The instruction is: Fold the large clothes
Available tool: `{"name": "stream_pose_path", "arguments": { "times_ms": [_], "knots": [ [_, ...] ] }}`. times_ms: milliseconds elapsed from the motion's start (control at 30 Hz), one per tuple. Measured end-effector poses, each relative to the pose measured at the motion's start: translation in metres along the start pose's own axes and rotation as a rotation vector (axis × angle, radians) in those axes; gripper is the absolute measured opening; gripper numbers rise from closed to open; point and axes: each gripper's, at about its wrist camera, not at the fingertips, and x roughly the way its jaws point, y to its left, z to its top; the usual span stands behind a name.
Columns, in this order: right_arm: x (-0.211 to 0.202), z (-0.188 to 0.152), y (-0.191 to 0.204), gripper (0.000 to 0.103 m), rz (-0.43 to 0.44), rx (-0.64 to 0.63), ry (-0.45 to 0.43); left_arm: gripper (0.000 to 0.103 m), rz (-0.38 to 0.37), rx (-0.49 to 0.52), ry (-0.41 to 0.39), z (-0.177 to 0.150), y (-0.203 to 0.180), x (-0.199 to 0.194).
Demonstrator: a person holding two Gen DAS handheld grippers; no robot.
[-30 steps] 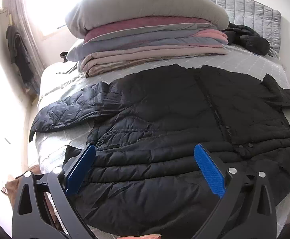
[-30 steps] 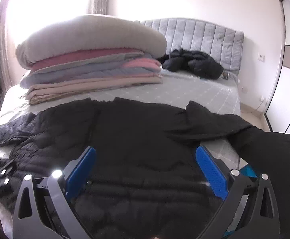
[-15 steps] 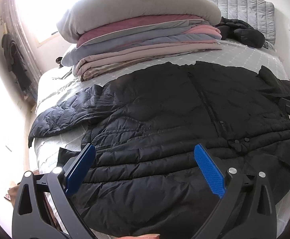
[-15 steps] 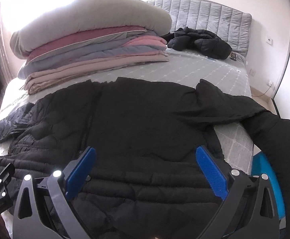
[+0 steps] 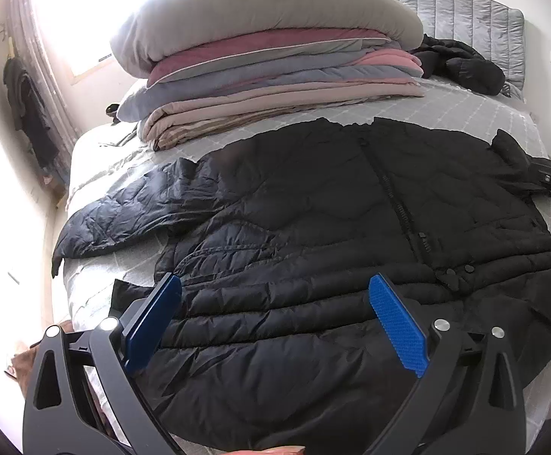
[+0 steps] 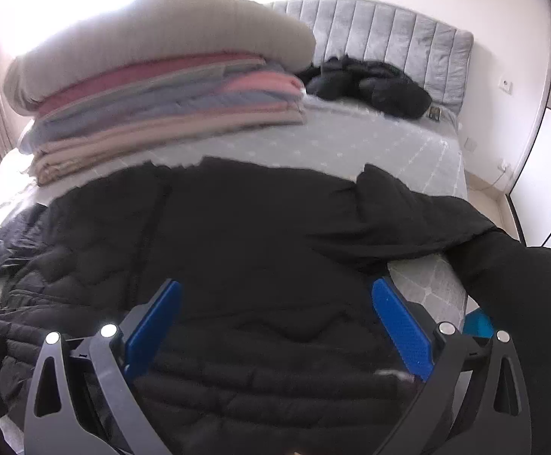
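A jacket (image 5: 332,227) lies spread flat across the bed (image 5: 465,110) in front of me, one sleeve (image 5: 124,220) reaching left, the other (image 6: 408,208) right over the bed's edge. Behind it, to the left, sits a stack of folded bedding (image 5: 268,76). Right of that stack, against the headboard (image 6: 389,26), lies another garment (image 6: 370,85). My fingers (image 5: 396,322) hover over the jacket's near hem.

Left gripper (image 5: 273,297) jaws spread wide, nothing between pads. Right gripper (image 6: 275,301) likewise wide apart, empty.
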Motion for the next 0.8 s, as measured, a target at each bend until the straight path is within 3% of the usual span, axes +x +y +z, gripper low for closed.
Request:
{"name": "stream_pose_path", "arguments": {
  "times_ms": [200, 433, 633, 800],
  "knots": [
    [0.012, -0.012, -0.006, 0.097, 0.02, 0.033, 0.046, 0.096, -0.013, 0.005, 0.005, 0.002, -0.004, 0.002],
    [-0.012, -0.027, 0.006, 0.097, -0.002, 0.069, 0.024, 0.096, -0.03, 0.002, 0.017, 0.001, -0.008, 0.002],
    [-0.031, -0.05, 0.056, 0.097, -0.005, -0.068, 0.007, 0.096, -0.065, -0.049, 0.056, 0.001, -0.003, 0.008],
    [-0.029, -0.055, 0.065, 0.097, -0.01, -0.098, 0.016, 0.096, -0.06, -0.067, 0.059, 0.001, -0.001, 0.008]
  ]
}}
